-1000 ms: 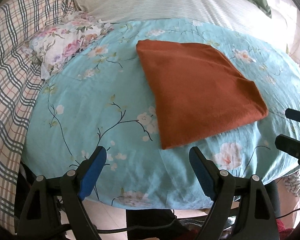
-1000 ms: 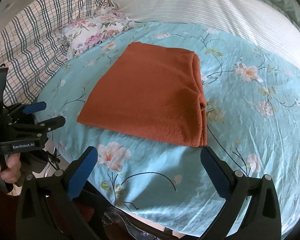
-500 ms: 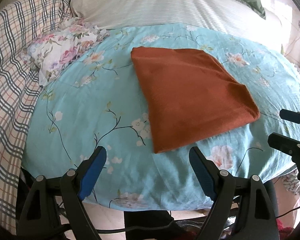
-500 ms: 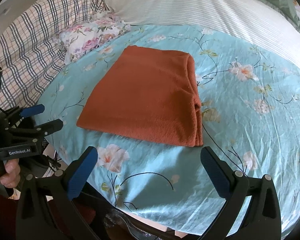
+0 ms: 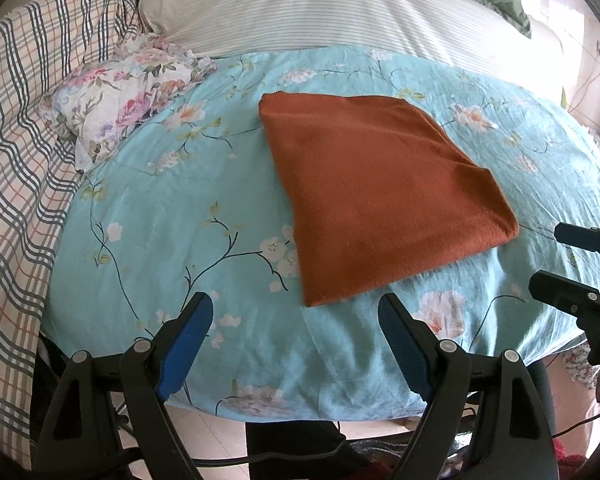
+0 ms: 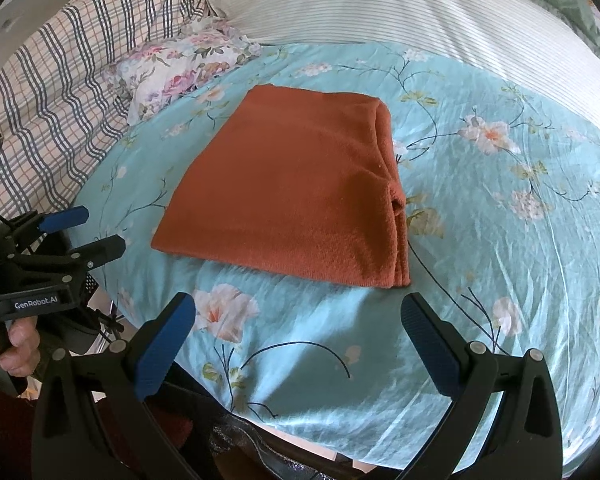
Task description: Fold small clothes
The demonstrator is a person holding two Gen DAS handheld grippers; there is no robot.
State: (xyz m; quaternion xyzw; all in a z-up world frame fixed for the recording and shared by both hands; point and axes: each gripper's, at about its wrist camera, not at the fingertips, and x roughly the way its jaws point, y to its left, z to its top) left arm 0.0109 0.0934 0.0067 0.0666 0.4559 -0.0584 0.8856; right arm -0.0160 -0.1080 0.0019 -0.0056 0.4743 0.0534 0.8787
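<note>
Lying flat on the teal floral sheet [image 5: 172, 216] of the bed, the rust-orange garment [image 6: 300, 188] looks fully folded, layered edges stacked at its right. Left gripper [image 5: 296, 322] and right gripper [image 6: 300, 320] hover near its front edge, jaws wide and empty; little seems left.

folded rust cloth [image 6: 292, 196], floral sheet [image 6: 500, 240], right claw [image 6: 296, 316] agape

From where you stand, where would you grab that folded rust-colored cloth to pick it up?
Probably the near right corner of the rust cloth, where the layered edges stack up. The right gripper, jaws open, is closest; coming in low from the near side along the floral sheet, it could likely pinch all layers together so the fold holds.
</note>
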